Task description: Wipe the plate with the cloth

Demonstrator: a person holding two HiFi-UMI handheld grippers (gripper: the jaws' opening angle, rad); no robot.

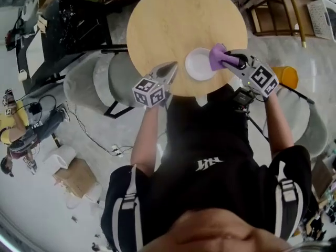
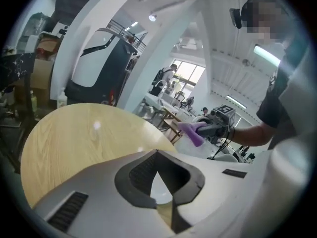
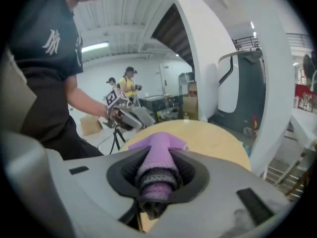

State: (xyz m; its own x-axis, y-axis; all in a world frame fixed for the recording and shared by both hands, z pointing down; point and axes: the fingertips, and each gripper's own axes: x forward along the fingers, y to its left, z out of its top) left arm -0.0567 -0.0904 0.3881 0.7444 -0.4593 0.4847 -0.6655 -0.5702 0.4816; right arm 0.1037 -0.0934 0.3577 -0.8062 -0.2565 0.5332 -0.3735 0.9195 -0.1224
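Observation:
A white plate [image 1: 198, 64] lies on the round wooden table [image 1: 173, 14] near its front edge. My right gripper [image 1: 227, 61] is shut on a bunched purple cloth [image 1: 218, 56], which hangs over the plate's right rim. In the right gripper view the cloth [image 3: 157, 148] fills the jaws of the right gripper [image 3: 158, 155], above the table [image 3: 213, 138]. My left gripper [image 1: 173, 66] is shut just left of the plate. Between its closed jaws [image 2: 157, 153] nothing shows; a bit of the plate [image 2: 159, 188] appears behind them. The left gripper view also shows the cloth [image 2: 190, 132].
Grey chairs [image 1: 86, 80] stand left of the table, a yellow object [image 1: 286, 75] at the right and a wooden chair [image 1: 273, 9] at the back right. A black bench [image 1: 79, 20] and floor cables [image 1: 89, 135] lie at the left. People stand far behind [image 3: 129, 86].

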